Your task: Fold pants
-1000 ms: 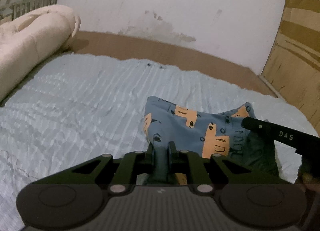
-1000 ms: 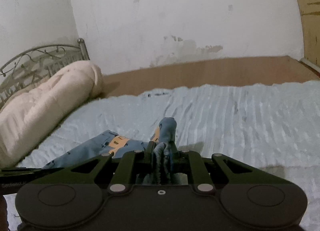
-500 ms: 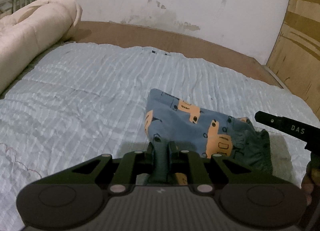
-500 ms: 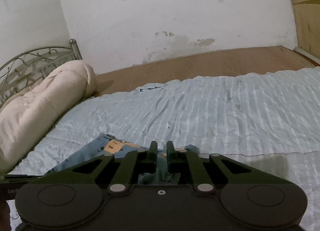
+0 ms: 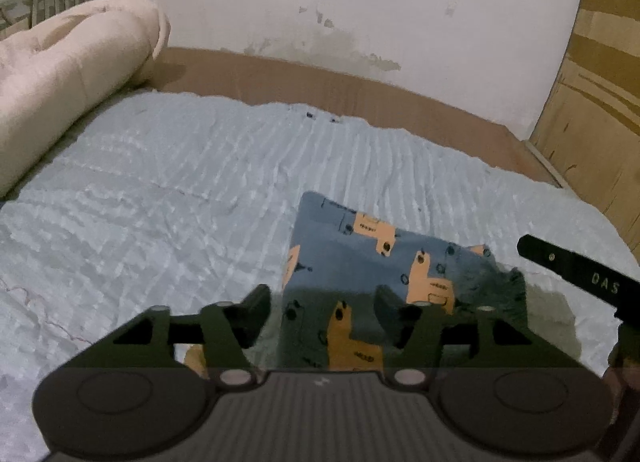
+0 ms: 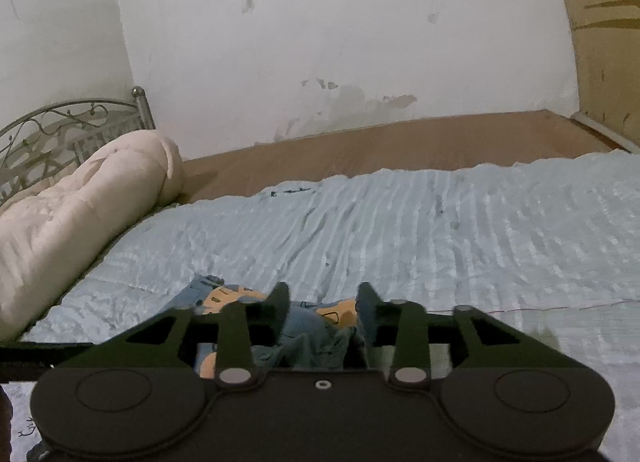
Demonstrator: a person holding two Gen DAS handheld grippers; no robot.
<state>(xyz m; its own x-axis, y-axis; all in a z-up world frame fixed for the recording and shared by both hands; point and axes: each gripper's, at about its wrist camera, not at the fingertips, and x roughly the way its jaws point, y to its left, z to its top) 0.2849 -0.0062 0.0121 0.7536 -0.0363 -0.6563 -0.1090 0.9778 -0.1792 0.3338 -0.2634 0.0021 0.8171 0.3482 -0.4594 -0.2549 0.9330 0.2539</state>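
Observation:
The blue pants (image 5: 360, 258) with orange prints lie folded in a compact bundle on the light blue bedsheet (image 5: 168, 198). My left gripper (image 5: 322, 298) hovers over the bundle's near left edge; its jaws are opening and stand apart, with the cloth lying loose beneath them. In the right wrist view my right gripper (image 6: 323, 302) is over the bunched dark waistband end of the pants (image 6: 316, 332); its jaws are opening too, and the fabric sits slack between them, not pinched. The right gripper's black finger (image 5: 576, 270) shows at the right of the left wrist view.
A rolled cream quilt (image 5: 68, 74) lies along the left side of the bed by a metal headboard (image 6: 48, 130). A brown bed edge (image 5: 320, 82) and a stained white wall run behind. A wooden panel (image 5: 600, 110) stands at the right.
Both grippers were shut on the pants fabric; now both have opened and let it go. The lifted cloth has dropped flat onto the bundle. The right gripper moved slightly.

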